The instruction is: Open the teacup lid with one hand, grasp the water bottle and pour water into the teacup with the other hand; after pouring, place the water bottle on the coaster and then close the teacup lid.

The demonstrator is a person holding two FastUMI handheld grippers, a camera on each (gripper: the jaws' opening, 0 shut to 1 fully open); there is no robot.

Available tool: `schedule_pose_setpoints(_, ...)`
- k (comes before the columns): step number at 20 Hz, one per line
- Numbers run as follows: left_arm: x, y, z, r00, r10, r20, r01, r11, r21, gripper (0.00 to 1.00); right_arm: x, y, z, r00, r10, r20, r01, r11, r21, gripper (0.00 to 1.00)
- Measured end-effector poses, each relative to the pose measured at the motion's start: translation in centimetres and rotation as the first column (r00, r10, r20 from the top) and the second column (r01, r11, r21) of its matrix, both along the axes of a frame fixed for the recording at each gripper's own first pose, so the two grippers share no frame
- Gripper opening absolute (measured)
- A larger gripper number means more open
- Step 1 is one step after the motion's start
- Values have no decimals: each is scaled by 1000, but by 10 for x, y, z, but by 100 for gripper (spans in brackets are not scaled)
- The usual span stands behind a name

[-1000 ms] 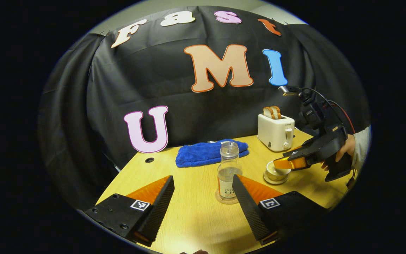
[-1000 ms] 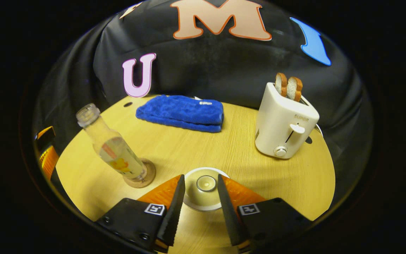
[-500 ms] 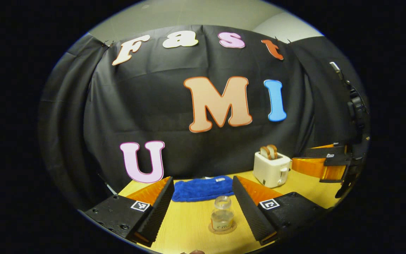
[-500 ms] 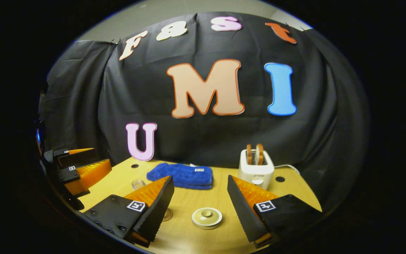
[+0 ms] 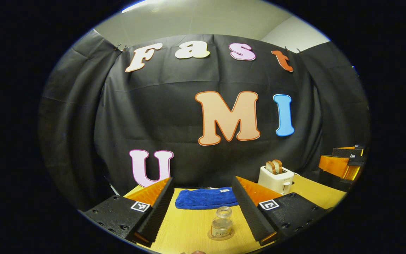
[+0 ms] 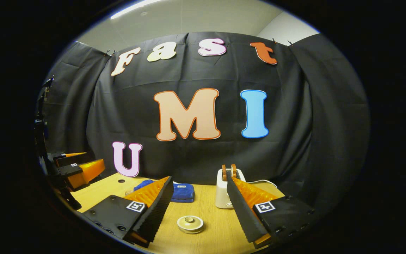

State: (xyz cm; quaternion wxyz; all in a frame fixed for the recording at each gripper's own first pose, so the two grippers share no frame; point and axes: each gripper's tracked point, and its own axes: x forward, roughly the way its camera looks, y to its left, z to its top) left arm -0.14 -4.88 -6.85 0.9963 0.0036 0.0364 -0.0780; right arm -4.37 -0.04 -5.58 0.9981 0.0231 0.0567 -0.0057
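In the left gripper view a clear water bottle [image 5: 221, 223] stands upright on a round coaster [image 5: 220, 235] on the wooden table [image 5: 189, 229]. My left gripper [image 5: 203, 208] is open and held back above it, touching nothing. In the right gripper view the cream teacup [image 6: 190, 224] sits on the table with its lid on. My right gripper [image 6: 199, 208] is open, raised and well back from the cup. The other gripper [image 5: 340, 165] hangs at the right edge of the left gripper view, and at the left edge of the right gripper view [image 6: 76, 169].
A folded blue towel [image 5: 204, 198] lies at the back of the table. A white toaster [image 5: 276, 178] with two bread slices stands at the back right, also seen behind my right finger [image 6: 224, 192]. The black cloth wall closes the far side.
Both grippers have risen and drawn back from the table. The right one let go of the teacup lid, which now sits on the cup, and opened wide. The bottle stayed on its coaster.
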Motion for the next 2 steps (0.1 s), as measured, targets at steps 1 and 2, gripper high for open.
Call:
schedule_pose_setpoints(1, 0, 2, 1, 1000, 8, 5, -8, 1000, 4, 96, 0, 3, 2, 1000, 8, 7, -8, 1000, -2, 92)
schedule_pose_setpoints(2, 1, 4, 3, 1000, 14, 7, -14, 1000, 6, 99, 1, 5, 5, 1000, 12, 10, -12, 1000, -5, 96)
